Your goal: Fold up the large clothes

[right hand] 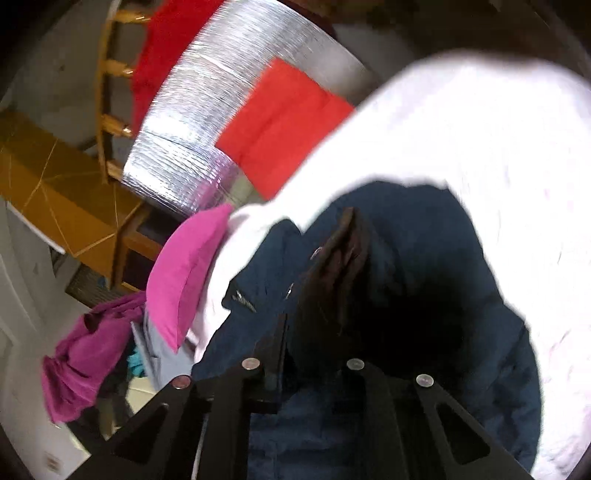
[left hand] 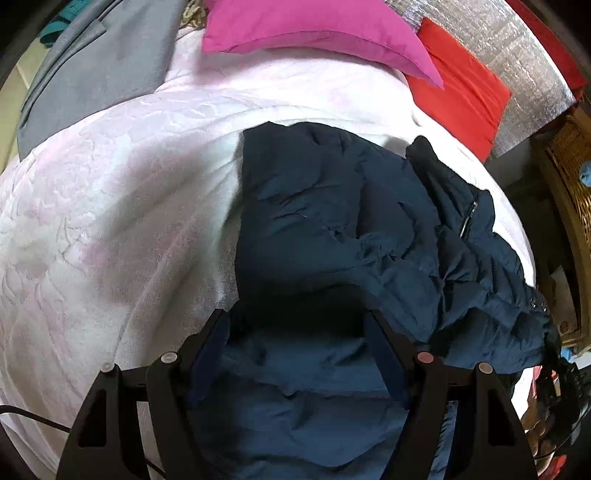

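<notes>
A navy puffer jacket [left hand: 332, 221] lies crumpled on a pale pink bedspread [left hand: 110, 221], its zipped pocket toward the right. My left gripper [left hand: 295, 321] is open right over the jacket's near part, with fabric under and between the wide-spread fingers. In the right wrist view the same jacket [right hand: 424, 266] spreads over the bedspread [right hand: 480, 147]. My right gripper [right hand: 345, 221] has its dark fingers together at the jacket's edge and looks shut on the fabric. The pinch itself is blurred.
A magenta pillow [left hand: 314, 26], a red cushion [left hand: 461, 92] and a silver foil headboard [left hand: 517, 55] lie at the far end of the bed. A grey garment [left hand: 99, 66] lies far left. Wicker furniture [left hand: 569, 166] stands right of the bed. A purple garment [right hand: 85, 350] hangs by the bedside.
</notes>
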The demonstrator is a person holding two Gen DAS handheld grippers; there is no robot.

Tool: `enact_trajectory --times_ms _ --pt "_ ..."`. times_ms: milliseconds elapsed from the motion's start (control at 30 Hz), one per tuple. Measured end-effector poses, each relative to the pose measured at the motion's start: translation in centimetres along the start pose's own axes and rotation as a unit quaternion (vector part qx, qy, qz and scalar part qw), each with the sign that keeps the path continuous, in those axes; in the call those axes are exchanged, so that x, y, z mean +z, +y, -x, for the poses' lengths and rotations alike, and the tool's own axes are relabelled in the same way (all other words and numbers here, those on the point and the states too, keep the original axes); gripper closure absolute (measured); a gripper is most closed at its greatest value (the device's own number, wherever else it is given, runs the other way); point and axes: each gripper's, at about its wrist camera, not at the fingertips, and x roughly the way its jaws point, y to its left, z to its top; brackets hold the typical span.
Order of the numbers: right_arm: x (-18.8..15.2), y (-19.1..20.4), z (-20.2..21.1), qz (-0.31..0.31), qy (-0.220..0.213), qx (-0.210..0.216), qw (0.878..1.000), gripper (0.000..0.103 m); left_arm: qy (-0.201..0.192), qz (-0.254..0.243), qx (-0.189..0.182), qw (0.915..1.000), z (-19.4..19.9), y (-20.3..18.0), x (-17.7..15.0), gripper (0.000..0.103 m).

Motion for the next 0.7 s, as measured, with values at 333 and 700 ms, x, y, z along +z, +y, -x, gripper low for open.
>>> enact_trajectory --times_ms 333,700 --pt "-1.7 -2.6 -1.6 -0.008 0.06 -0.068 0.996 0.08 0.007 -0.052 0.037 0.9979 -0.7 -1.6 -0.4 0.027" --pt "-0.3 2.8 1.5 0.084 0.014 -0.037 0.996 0.058 -0.102 -0.099 0.018 0.9897 3.2 -4.8 -0.7 0.027"
